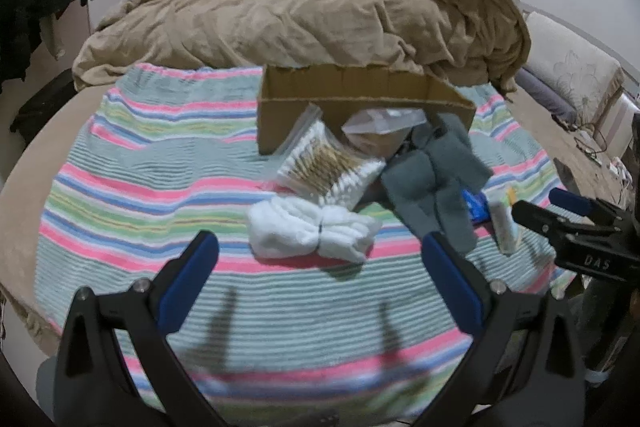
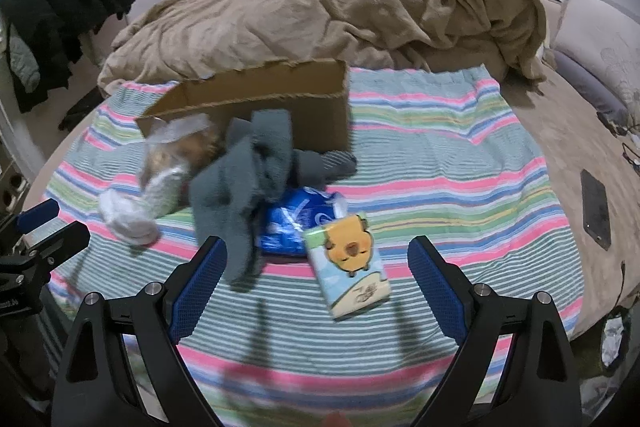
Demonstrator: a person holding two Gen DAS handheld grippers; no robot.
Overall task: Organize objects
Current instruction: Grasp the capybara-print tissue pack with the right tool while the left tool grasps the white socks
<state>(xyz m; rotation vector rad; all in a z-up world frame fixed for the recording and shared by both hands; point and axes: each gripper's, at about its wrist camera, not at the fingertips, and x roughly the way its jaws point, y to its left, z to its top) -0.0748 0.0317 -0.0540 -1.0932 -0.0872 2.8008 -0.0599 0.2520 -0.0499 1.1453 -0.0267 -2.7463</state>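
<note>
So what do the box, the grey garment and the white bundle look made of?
Box: corrugated cardboard, matte brown, with rough torn top edges. Grey garment: soft fleecy or knitted fabric, judging by its fuzzy, limp folds. White bundle: fluffy terry-like cloth, possibly socks or a towel.

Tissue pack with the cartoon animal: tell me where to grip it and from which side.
Grip the tissue pack across its narrow width, on the two long edges, coming from above with the right gripper. It lies flat on the striped blanket, so only those edges are exposed; its far end is close to the blue packet.
</note>
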